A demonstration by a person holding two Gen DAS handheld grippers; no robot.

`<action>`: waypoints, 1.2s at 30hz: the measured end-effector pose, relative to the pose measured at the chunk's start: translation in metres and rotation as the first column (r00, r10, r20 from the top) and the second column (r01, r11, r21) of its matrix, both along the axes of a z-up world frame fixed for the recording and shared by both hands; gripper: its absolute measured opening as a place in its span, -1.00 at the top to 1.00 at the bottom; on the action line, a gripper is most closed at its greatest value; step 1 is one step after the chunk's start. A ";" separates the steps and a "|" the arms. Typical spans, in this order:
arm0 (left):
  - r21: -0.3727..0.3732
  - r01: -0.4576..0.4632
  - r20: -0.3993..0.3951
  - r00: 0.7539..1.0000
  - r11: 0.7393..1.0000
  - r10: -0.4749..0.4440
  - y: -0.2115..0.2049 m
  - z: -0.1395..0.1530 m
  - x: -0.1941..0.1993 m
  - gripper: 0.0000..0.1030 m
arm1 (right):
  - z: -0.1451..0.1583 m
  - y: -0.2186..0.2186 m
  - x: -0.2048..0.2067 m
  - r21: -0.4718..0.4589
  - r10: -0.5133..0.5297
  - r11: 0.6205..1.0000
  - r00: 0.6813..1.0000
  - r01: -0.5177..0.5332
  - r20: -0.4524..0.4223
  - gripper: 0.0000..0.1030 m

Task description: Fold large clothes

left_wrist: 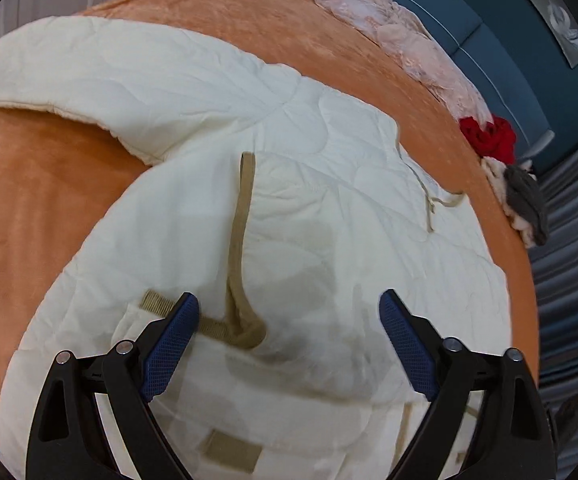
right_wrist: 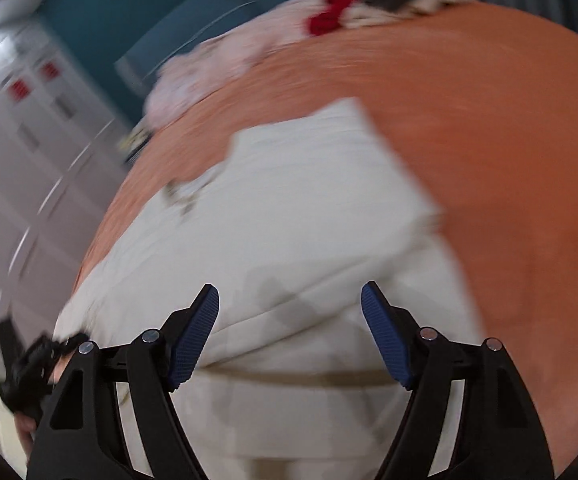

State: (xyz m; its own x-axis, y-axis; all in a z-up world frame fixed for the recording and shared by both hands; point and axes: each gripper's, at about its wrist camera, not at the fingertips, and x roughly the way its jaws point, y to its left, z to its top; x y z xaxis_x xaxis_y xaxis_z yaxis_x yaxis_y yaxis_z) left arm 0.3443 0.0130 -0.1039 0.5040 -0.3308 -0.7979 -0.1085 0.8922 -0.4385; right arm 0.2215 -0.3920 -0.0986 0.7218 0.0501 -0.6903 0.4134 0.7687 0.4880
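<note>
A cream quilted jacket (left_wrist: 289,208) lies spread on an orange bed cover (left_wrist: 29,208). A tan strap (left_wrist: 241,240) runs down its middle and a sleeve (left_wrist: 109,80) stretches to the far left. My left gripper (left_wrist: 289,312) is open and empty just above the jacket near the strap's lower end. In the right wrist view, which is blurred, the jacket (right_wrist: 289,208) shows with a sleeve folded over the body. My right gripper (right_wrist: 289,304) is open and empty above a tan trim band (right_wrist: 297,378).
A pale pink garment (left_wrist: 389,28), a red item (left_wrist: 489,136) and a grey-and-white pile (left_wrist: 525,204) lie along the bed's far right edge. A blue wall (left_wrist: 509,80) is behind. White cabinets (right_wrist: 29,160) stand left in the right wrist view.
</note>
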 end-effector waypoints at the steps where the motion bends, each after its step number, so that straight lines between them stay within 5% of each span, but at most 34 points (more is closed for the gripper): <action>1: 0.015 0.004 0.009 1.000 1.000 -0.004 -0.002 0.000 0.001 -0.31 | -0.002 -0.008 0.001 0.014 -0.018 1.000 1.000 0.018 0.001 -0.34; 3: 0.051 0.011 0.006 1.000 0.999 -0.011 -0.004 0.000 0.005 0.39 | -0.012 -0.023 0.009 0.064 -0.058 0.996 0.998 0.058 0.001 -0.15; 5: 0.072 0.003 0.014 1.000 0.997 -0.004 0.000 0.002 0.008 0.85 | -0.020 -0.029 0.016 0.093 -0.071 0.993 0.997 0.071 -0.002 0.18; 7: 0.081 0.016 0.041 0.999 0.997 -0.019 0.003 0.010 0.010 0.85 | -0.016 -0.027 0.023 0.090 -0.069 0.994 0.997 0.068 0.015 0.70; 11: 0.170 0.013 0.134 0.990 0.985 -0.036 0.011 0.033 0.006 0.86 | 0.010 -0.009 0.021 -0.023 -0.028 0.999 0.994 0.031 0.108 0.79; 15: 0.262 0.023 0.119 0.991 0.965 -0.056 0.010 0.016 0.000 0.86 | -0.023 0.004 0.035 -0.130 0.024 0.991 0.998 -0.031 -0.057 0.79; 20: 0.341 0.030 0.095 0.993 0.940 -0.066 0.002 -0.019 -0.006 0.83 | -0.026 0.006 0.040 -0.169 0.017 0.985 0.996 -0.032 -0.090 0.69; 23: 0.335 0.005 0.103 0.994 0.942 -0.042 0.003 -0.018 -0.008 0.77 | -0.015 0.014 0.029 -0.250 -0.013 0.968 0.995 -0.013 -0.103 0.38; 24: 0.325 -0.001 0.104 0.994 0.946 -0.034 0.004 -0.016 -0.008 0.72 | -0.005 0.019 0.021 -0.283 -0.033 0.959 0.996 0.007 -0.086 0.17; 27: 0.317 -0.015 0.111 0.994 0.948 -0.021 0.015 0.000 -0.017 0.55 | 0.032 0.040 -0.005 -0.391 -0.040 0.919 0.998 0.052 0.040 0.10; 32: 0.297 -0.058 0.229 0.973 0.953 -0.013 0.013 0.048 -0.027 0.36 | 0.055 0.090 0.034 -0.417 0.138 0.902 0.990 -0.109 0.040 0.05; 36: 0.319 0.019 0.230 0.968 0.948 -0.097 -0.029 0.045 -0.012 0.30 | 0.026 0.131 0.079 -0.424 0.234 0.873 0.969 -0.243 -0.072 0.07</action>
State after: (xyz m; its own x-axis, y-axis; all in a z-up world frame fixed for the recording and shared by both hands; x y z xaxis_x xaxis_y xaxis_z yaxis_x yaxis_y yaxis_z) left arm 0.3328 -0.0163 -0.0587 0.6798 -0.1198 -0.7235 0.0212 0.9894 -0.1439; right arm 0.3002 -0.2605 -0.0729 0.7125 -0.0830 -0.6968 0.1967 0.9768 0.0847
